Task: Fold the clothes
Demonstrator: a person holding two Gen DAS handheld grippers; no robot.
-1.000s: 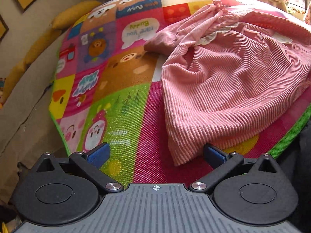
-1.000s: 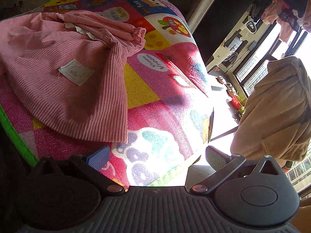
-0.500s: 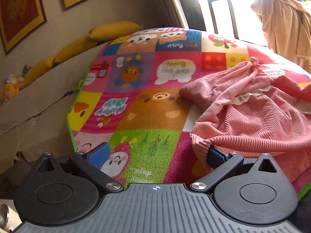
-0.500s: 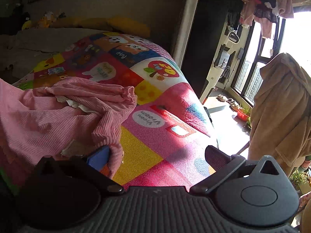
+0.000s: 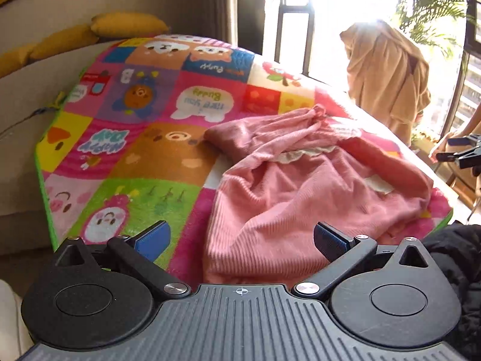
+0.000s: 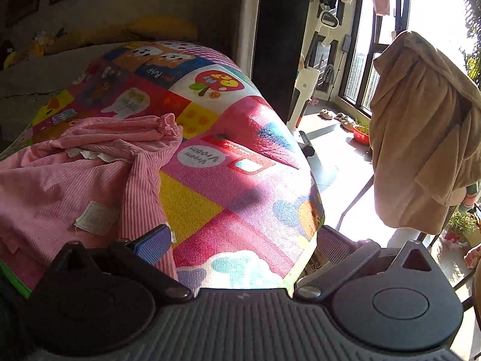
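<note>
Left gripper [image 5: 240,237]: jaws spread wide, nothing between the blue pads; it hangs just above the near hem of the pink ribbed garment [image 5: 300,192]. Right gripper [image 6: 240,242]: jaws likewise wide apart, empty; its left pad sits over the garment's right edge, near a white sewn-in label [image 6: 93,218].

Garment lies crumpled on the near right part of a cartoon patchwork mat [image 5: 129,114], lower half bunched, a sleeve with gathered cuff [image 6: 166,123] thrown across the top, white lace trim [image 5: 303,153] showing at the neckline.

Beyond the mat: yellow cushions [image 5: 126,24] along the wall, a tan cloth [image 6: 421,138] draped by the bright window.
</note>
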